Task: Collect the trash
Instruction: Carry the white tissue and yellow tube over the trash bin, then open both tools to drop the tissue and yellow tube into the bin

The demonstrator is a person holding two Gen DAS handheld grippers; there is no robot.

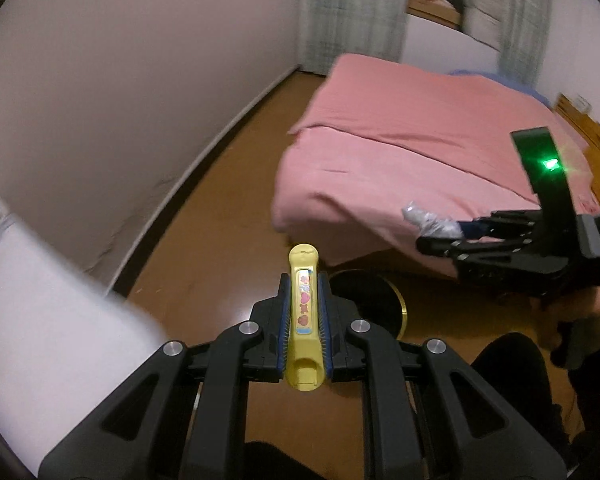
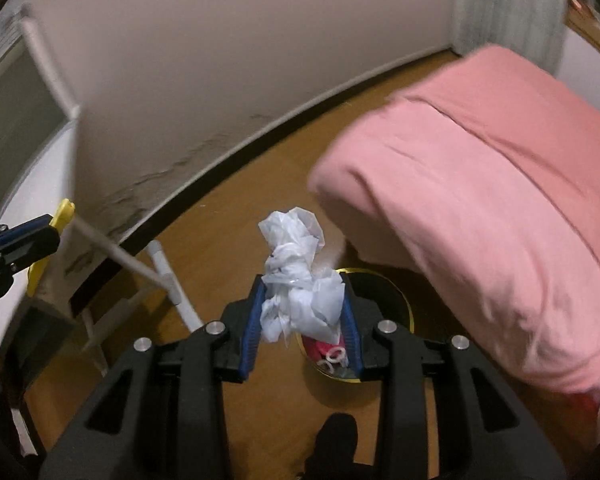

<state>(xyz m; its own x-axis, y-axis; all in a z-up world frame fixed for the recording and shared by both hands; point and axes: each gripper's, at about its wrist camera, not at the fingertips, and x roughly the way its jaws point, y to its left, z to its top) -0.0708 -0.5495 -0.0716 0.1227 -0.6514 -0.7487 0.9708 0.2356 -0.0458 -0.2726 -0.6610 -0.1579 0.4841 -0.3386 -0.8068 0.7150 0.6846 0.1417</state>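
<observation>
My left gripper (image 1: 304,280) is shut on a yellow plastic tube (image 1: 305,312) with a sticker strip, held above the floor. A round bin with a gold rim (image 1: 402,312) stands on the floor just beyond it, by the bed. My right gripper (image 2: 303,284) is shut on a crumpled white plastic bag (image 2: 300,280) and hovers over the same bin (image 2: 410,312), which holds red and white scraps. In the left wrist view the right gripper (image 1: 424,236) is at the right with the bag (image 1: 432,222). In the right wrist view the left gripper (image 2: 56,232) is at the left edge with the tube (image 2: 62,214).
A bed with a pink cover (image 1: 420,152) fills the right side and overhangs the bin. A white wall with a dark skirting (image 2: 220,160) runs along the left. A white rack (image 2: 168,280) stands by the wall. The floor (image 1: 204,260) is brown wood.
</observation>
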